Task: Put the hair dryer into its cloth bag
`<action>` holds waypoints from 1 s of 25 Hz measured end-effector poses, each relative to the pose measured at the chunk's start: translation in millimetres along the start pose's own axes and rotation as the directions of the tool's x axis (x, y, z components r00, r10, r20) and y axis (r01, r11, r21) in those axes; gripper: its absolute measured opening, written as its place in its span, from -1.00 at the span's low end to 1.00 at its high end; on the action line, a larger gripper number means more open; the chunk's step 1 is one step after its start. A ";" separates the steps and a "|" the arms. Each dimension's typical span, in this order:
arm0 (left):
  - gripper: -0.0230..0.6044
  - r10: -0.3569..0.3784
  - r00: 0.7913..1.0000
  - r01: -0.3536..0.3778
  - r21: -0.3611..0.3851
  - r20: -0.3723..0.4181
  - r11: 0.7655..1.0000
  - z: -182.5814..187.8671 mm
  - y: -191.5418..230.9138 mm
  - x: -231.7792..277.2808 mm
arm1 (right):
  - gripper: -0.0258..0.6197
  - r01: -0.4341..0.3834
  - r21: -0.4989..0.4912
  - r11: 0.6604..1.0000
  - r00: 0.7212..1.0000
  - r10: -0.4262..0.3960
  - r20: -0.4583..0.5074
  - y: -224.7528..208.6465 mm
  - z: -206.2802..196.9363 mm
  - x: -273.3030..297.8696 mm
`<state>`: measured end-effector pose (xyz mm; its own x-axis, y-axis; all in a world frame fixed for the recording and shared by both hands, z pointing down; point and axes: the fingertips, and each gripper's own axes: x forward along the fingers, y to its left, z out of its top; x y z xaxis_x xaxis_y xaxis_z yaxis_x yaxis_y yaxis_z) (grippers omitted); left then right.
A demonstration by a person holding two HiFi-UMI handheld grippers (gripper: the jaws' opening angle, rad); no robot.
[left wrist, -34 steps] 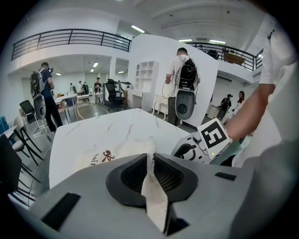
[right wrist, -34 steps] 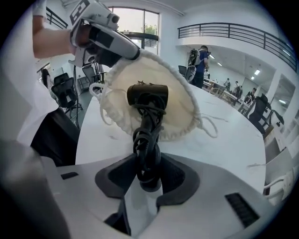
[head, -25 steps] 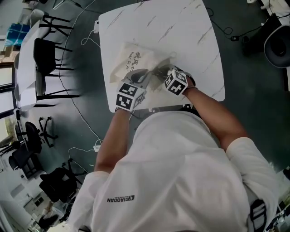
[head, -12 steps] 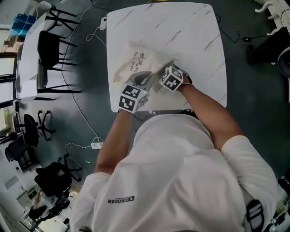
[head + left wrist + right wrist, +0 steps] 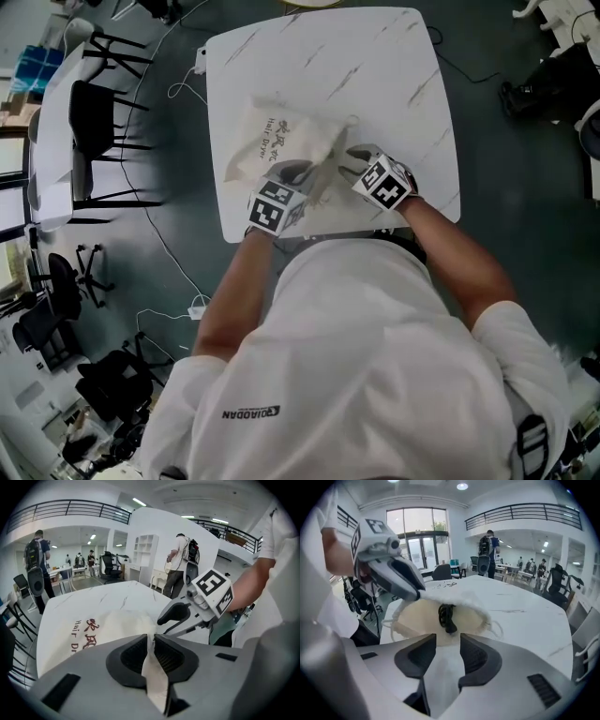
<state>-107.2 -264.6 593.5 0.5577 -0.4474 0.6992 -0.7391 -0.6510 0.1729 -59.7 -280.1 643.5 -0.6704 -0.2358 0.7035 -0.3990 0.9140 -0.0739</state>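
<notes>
Pinching cloth bag (image 5: pixel 272 141) rim in left fingers (image 5: pixel 129 656), just opening empty right fingers (image 5: pixel 480 656); dryer cord (image 5: pixel 447 616) seemingly inside, closing left.

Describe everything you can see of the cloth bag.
The bag is cream cloth, printed with red characters and the words "Hair Dryer". It lies crumpled on the white marble table, its mouth gaping toward the person, with a white drawstring looping from the rim. A dark coil shows inside. The left tool pinches a fold of its rim.
</notes>
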 end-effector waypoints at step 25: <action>-0.47 0.175 0.964 -0.198 -0.103 -0.199 0.975 -61.5 -3.5 69.1 | -0.47 0.035 0.245 0.969 0.991 -0.065 0.115 -17.0 -79.5 -140.5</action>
<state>-89.2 -255.5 683.9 0.3327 -0.4232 0.8427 -0.8698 -0.4829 0.1009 91.0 -236.3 602.1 -0.7103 -0.3313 0.6211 -0.5638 0.7961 -0.2201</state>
